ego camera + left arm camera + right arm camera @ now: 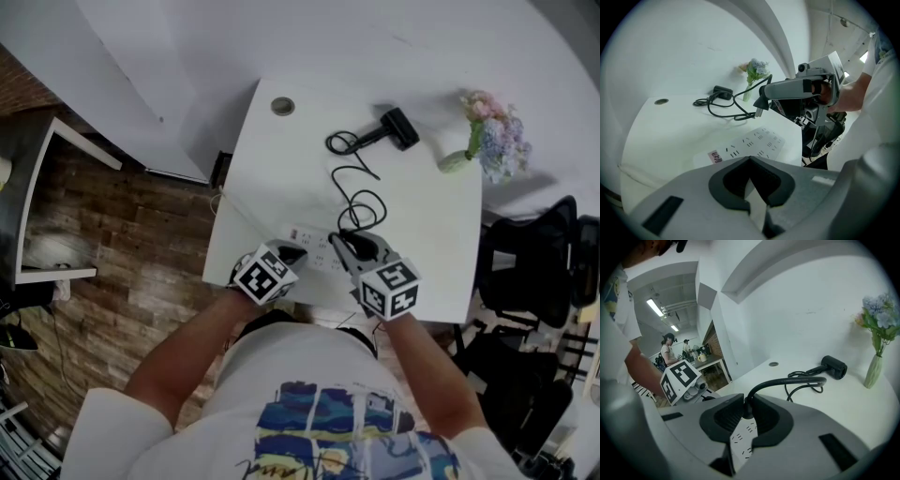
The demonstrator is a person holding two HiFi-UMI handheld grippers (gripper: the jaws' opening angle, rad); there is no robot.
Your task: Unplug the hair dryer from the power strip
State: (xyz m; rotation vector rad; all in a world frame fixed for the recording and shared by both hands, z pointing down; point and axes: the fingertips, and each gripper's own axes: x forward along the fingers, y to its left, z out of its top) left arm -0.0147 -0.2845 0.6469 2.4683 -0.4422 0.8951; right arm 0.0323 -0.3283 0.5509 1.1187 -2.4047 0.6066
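Right now your right hand-held gripper (743,417) is pinching the black plug (746,405) between its dark pads. The plug sits right in the middle of the jaws, and its cord (787,380) bends up and over, away from you. From the left gripper view you can see that the plug (759,111) is up in the air, just above the far end of the power strip (754,143). Its metal pins are bare and not in any hole.

Your left hand-held gripper (751,183) is down low at the near end of the strip. Its jaws are a little bit apart. Only the white of the strip shows in the thin gap, and nothing is held there.

From the head view, both grippers are close together at the near edge of the white desk (281,178). The left one (292,253) is on the left end of the power strip (317,251), and the right one (339,242) is over its right part.

The cord (361,202) loops across the desk to the hair dryer (398,128). The dryer lies flat at the far side, well apart from both grippers. A small vase of flowers (489,141) stands near it, to its right.
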